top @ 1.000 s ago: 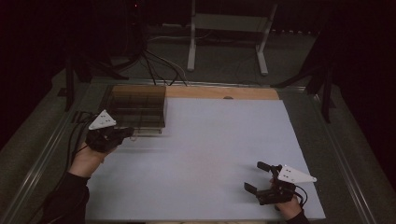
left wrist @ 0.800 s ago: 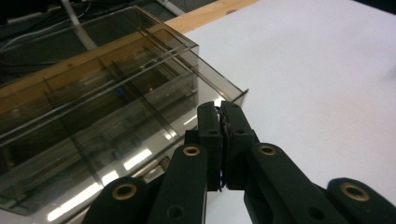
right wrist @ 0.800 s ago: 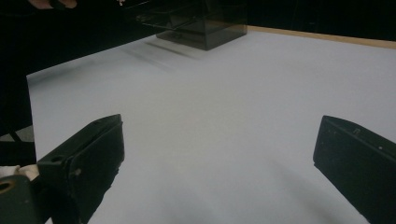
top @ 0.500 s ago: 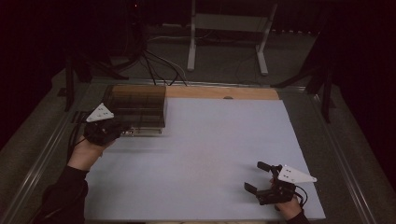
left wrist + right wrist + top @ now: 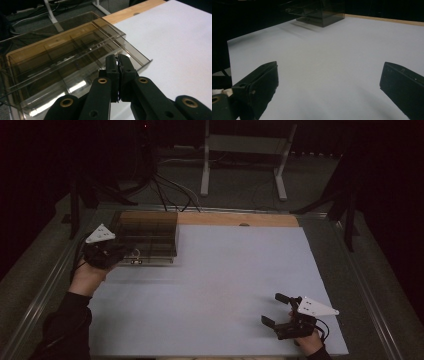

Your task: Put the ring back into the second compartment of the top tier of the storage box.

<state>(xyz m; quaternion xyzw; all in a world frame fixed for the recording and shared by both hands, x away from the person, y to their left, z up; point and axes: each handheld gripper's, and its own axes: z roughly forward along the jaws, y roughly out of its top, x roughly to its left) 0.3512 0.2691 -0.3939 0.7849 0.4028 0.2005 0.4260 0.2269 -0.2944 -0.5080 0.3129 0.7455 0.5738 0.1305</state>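
1. One smoky clear drawer box (image 5: 147,236) stands at the far left of the white counter (image 5: 225,285), its low drawer (image 5: 75,87) pulled out.
2. Left gripper (image 5: 122,254) is at the drawer front, jaws closed together; whether they pinch a handle I cannot tell.
3. Right gripper (image 5: 272,310) rests near the counter's near right corner, well apart from the box, jaws spread wide on nothing.

Black two-jaw left gripper (image 5: 117,65), brass-coloured screw heads on jaw arms; right gripper (image 5: 273,311) same black build; grey three-cornered plates on top; black cables trailing; dark long sleeve (image 5: 65,327).
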